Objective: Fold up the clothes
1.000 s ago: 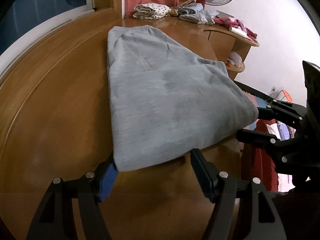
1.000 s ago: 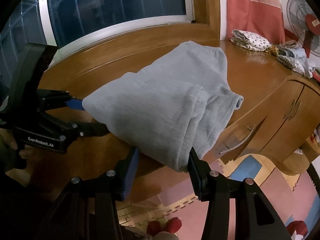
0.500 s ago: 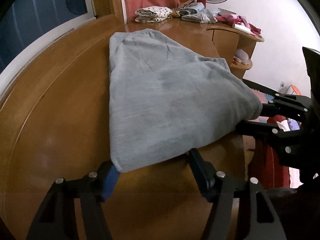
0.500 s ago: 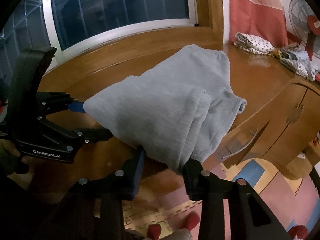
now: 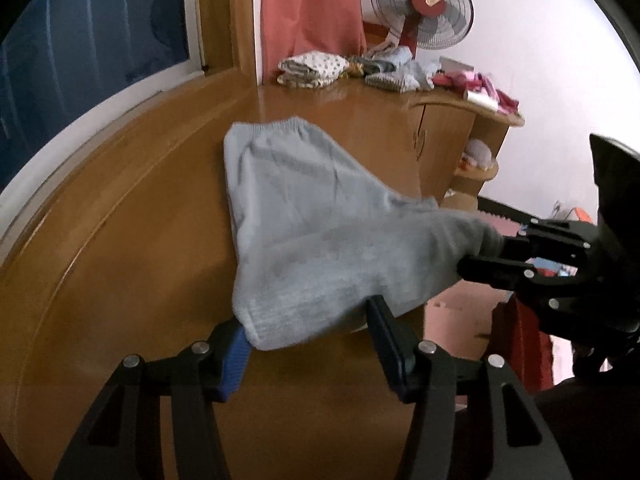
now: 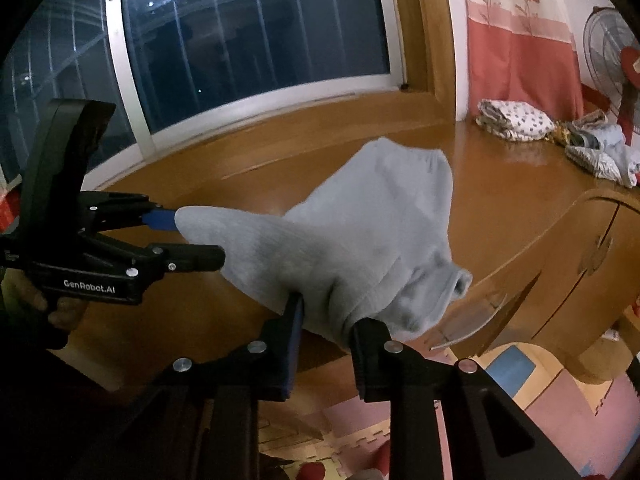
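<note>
A grey garment [image 5: 312,216] lies lengthwise on the wooden tabletop [image 5: 140,240], its elastic waistband at the far end. Its near end is raised off the wood and stretched between both grippers. My left gripper [image 5: 306,320] has the near left corner between its closing jaws, and the pads press on the cloth. In the right wrist view the same gripper [image 6: 200,236] pinches that corner. My right gripper [image 6: 328,314] is closing on a bunched fold of the garment [image 6: 380,216] at the table's front edge. It shows at the right [image 5: 480,248] in the left wrist view.
Folded and loose clothes [image 5: 312,68] are piled at the table's far end beside a standing fan [image 5: 422,4] and a pink curtain [image 6: 520,60]. A dark window [image 6: 240,40] runs along the back. Cabinet doors [image 6: 580,260] and foam floor mats [image 6: 512,364] lie below the front edge.
Both grippers have narrowed on the garment's near edge and risen. The near end has lifted off the table and bunched, while the waistband end has stayed down.
</note>
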A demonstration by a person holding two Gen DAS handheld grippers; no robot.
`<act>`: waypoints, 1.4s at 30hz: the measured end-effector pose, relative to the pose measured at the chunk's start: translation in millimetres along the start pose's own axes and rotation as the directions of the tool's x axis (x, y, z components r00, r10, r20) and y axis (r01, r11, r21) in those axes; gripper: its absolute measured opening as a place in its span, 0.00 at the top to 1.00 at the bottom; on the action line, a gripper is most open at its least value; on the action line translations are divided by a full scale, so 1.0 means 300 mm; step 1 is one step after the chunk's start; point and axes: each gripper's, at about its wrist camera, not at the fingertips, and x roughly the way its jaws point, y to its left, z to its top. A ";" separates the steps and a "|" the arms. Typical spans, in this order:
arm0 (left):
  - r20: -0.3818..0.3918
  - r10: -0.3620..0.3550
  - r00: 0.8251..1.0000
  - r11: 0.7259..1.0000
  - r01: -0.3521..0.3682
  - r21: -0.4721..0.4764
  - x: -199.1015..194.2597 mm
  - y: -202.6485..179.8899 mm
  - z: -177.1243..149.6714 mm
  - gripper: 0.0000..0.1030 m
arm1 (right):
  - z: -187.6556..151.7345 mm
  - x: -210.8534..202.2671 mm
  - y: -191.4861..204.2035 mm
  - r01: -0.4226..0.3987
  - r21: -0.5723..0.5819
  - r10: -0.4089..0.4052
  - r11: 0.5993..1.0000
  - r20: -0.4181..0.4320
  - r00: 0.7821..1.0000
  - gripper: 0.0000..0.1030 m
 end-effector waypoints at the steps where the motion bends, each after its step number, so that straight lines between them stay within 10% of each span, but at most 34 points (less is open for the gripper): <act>1: 0.000 -0.001 1.000 1.000 0.001 -0.004 -0.006 -0.001 0.011 0.49 | 0.010 -0.007 -0.005 -0.008 0.001 0.008 1.000 0.002 1.000 0.78; 42: -0.134 0.122 0.983 0.972 -0.146 -0.186 0.427 0.170 0.284 0.46 | 0.265 0.356 -0.342 -0.105 0.105 0.116 0.989 -0.108 0.987 0.69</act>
